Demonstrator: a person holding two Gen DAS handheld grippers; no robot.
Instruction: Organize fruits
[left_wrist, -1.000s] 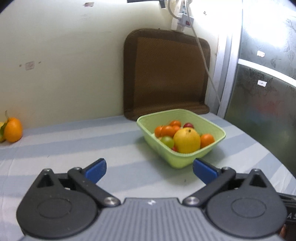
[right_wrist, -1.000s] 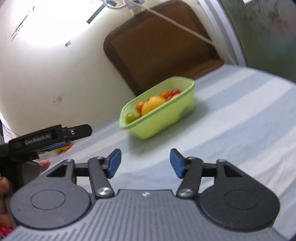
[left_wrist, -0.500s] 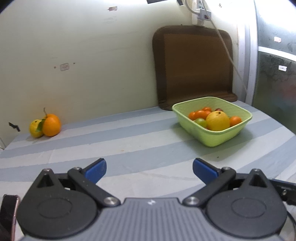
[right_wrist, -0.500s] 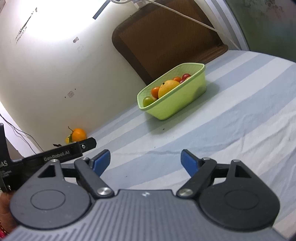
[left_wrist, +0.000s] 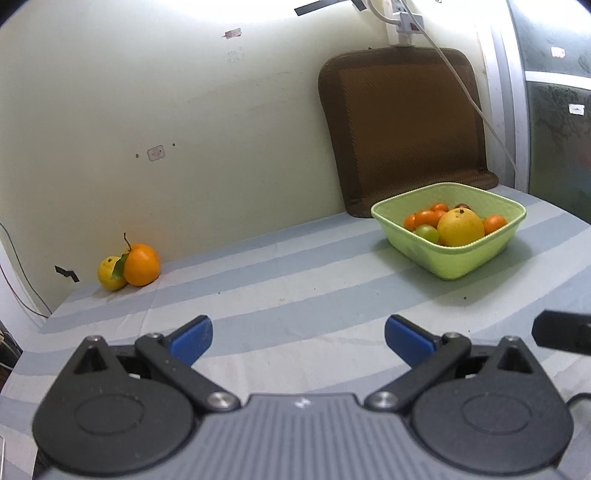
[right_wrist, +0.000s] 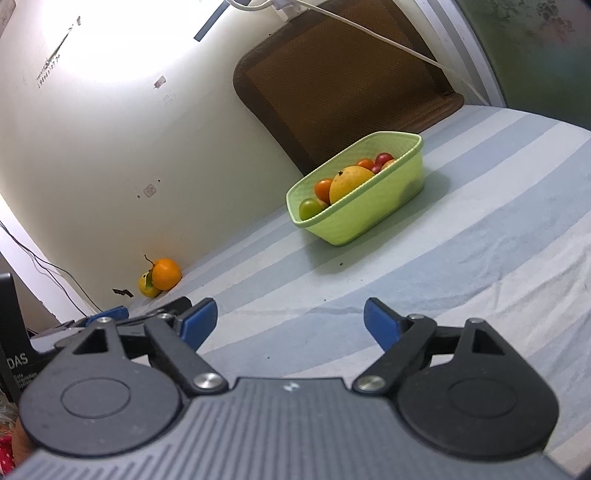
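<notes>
A light green basket (left_wrist: 461, 264) (right_wrist: 369, 218) stands at the far right of the striped table. It holds a large yellow fruit (left_wrist: 460, 227) (right_wrist: 349, 182) and several small orange, red and green fruits. An orange with a leaf (left_wrist: 141, 264) (right_wrist: 167, 273) and a yellow fruit (left_wrist: 109, 274) (right_wrist: 145, 288) lie touching at the far left by the wall. My left gripper (left_wrist: 298, 338) is open and empty near the table's front. My right gripper (right_wrist: 290, 323) is open and empty, far from the fruit.
A brown cushion (left_wrist: 402, 125) (right_wrist: 343, 81) leans on the wall behind the basket. A white cable (left_wrist: 469, 92) hangs across it. A dark glass door (left_wrist: 554, 129) is at the right. The table edge (left_wrist: 37, 325) drops off at the left.
Both grippers have pulled back and turned left, so the basket looks farther and the orange pair has come into view. The right jaws have opened wider.
</notes>
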